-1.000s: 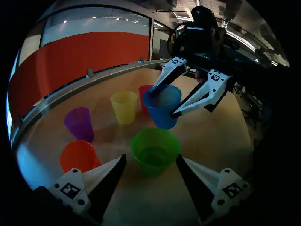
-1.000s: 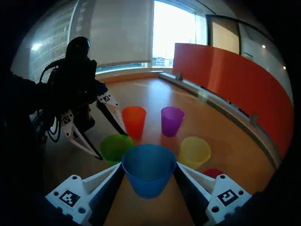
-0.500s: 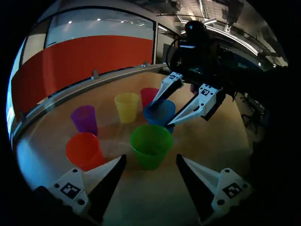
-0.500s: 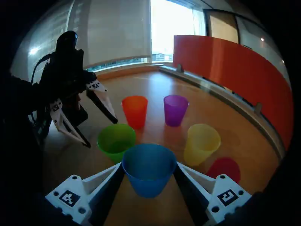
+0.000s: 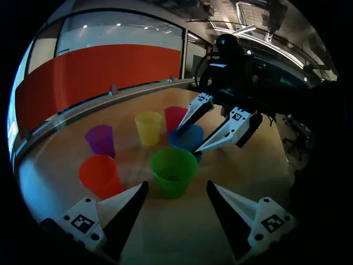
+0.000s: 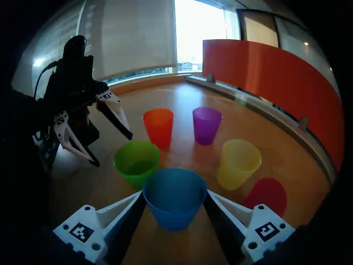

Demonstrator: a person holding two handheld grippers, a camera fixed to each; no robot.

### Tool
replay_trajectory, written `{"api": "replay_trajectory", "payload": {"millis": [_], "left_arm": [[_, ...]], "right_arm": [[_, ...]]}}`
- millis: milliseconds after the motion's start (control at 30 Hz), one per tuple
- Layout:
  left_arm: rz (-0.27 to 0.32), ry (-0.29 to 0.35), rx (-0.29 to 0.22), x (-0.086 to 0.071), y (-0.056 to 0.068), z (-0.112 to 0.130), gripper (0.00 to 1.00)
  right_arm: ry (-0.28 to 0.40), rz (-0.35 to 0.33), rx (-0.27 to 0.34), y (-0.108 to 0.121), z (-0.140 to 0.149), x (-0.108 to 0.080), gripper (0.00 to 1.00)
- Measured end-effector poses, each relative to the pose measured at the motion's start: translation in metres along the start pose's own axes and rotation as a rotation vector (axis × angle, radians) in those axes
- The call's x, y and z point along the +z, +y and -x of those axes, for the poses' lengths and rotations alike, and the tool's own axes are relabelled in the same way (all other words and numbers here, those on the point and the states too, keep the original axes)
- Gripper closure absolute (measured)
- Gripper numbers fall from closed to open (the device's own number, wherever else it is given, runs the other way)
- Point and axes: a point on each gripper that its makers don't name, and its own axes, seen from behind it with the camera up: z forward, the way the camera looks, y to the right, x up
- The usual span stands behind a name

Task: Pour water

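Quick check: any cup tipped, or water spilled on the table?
Nothing stands out. Green cup, orange cup, purple cup, yellow cup and red cup stand upright; the blue cup sits level in the right tongs; no puddle visible on the table.

Nothing here can be read: no words, numbers or brand names on anything I can see. The closest thing to a sign is the set of square black-and-white code patches point(image 5: 83, 223) on the fingers of the left claw point(image 5: 176, 183) and of the right claw point(image 6: 174, 193). They are block patterns, not letters or digits.
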Motion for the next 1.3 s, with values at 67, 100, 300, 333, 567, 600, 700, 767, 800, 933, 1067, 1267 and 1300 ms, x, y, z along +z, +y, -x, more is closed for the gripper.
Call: {"api": "replay_trajectory", "payload": {"millis": [67,100,300,333,567,600,700,767,800,933,1067,1267,1300], "left_arm": [[-0.003,0.001,0.000,-0.001,0.000,0.000,0.02],[-0.004,0.002,0.000,-0.001,0.000,0.000,0.02],[-0.008,0.004,-0.002,-0.004,0.001,0.001,0.02],[-0.008,0.004,-0.002,-0.004,0.002,0.001,0.02],[-0.004,0.004,-0.005,-0.004,0.005,0.003,0.02],[-0.004,0.004,-0.004,-0.004,0.005,0.003,0.02],[-0.003,0.002,-0.001,-0.004,0.007,0.003,0.02],[-0.003,0.001,0.000,-0.004,0.008,0.003,0.02],[-0.003,0.002,0.000,-0.004,0.008,0.003,0.02],[-0.008,0.002,-0.003,-0.005,0.007,0.002,0.02],[-0.023,0.003,-0.008,-0.008,0.003,0.003,0.02],[-0.045,0.010,-0.017,-0.015,0.000,0.005,0.02],[-0.050,0.012,-0.018,-0.016,0.000,0.005,0.02]], "right_arm": [[0.001,0.001,-0.002,-0.001,0.001,0.000,0.09],[0.001,0.002,-0.001,-0.001,0.001,0.000,0.09],[-0.001,0.008,0.008,-0.002,0.003,-0.002,0.08],[-0.002,0.009,0.011,-0.002,0.003,-0.003,0.08],[-0.015,0.010,0.028,-0.004,0.010,-0.007,0.06],[-0.017,0.012,0.028,-0.004,0.011,-0.007,0.05],[-0.023,0.020,0.025,-0.004,0.014,-0.007,0.04],[-0.024,0.027,0.023,-0.004,0.015,-0.008,0.04],[-0.024,0.028,0.024,-0.004,0.015,-0.008,0.03],[-0.024,0.030,0.029,-0.005,0.016,-0.010,0.02],[-0.024,0.035,0.034,-0.006,0.019,-0.014,0.02],[-0.021,0.053,0.041,-0.008,0.026,-0.026,0.02],[-0.019,0.058,0.041,-0.008,0.027,-0.028,0.02]]}}
